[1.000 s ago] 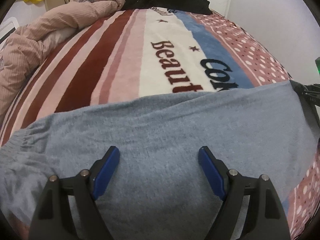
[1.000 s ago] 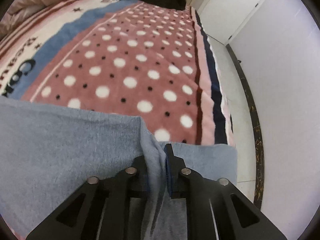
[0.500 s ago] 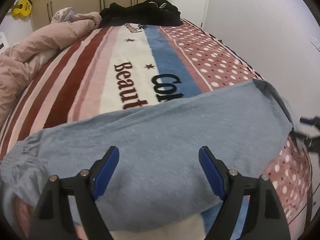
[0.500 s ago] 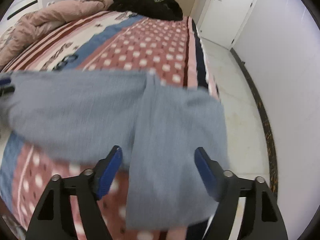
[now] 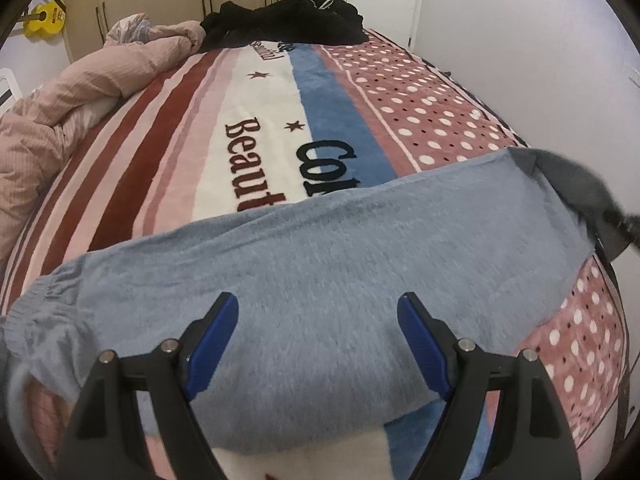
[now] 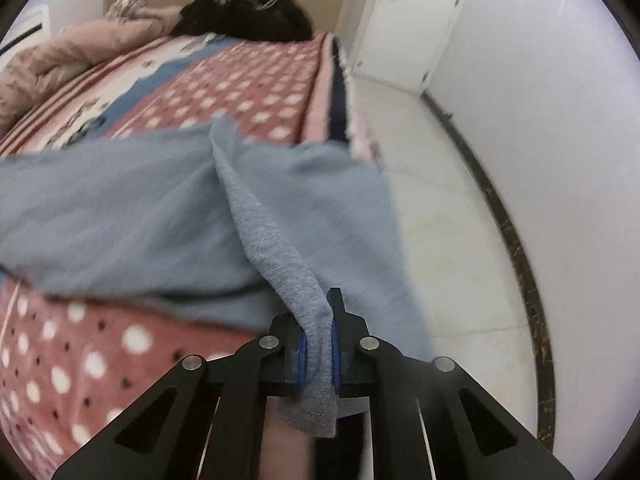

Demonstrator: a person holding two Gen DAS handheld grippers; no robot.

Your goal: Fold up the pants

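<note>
I'm pinching the pants (image 6: 120, 208) edge in the right gripper (image 6: 318, 344), fingers clamped; left gripper (image 5: 318, 336) fingers gaping, empty; next I'm carrying the edge across to fold

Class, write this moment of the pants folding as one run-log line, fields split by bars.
left gripper: open above grey-blue pants | right gripper: shut on pants edge | pants: spread across bed blanket, unfolded

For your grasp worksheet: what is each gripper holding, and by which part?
The right gripper pinches a raised fold at the edge of the grey-blue knit pants. The left gripper is open, holding nothing.
</note>
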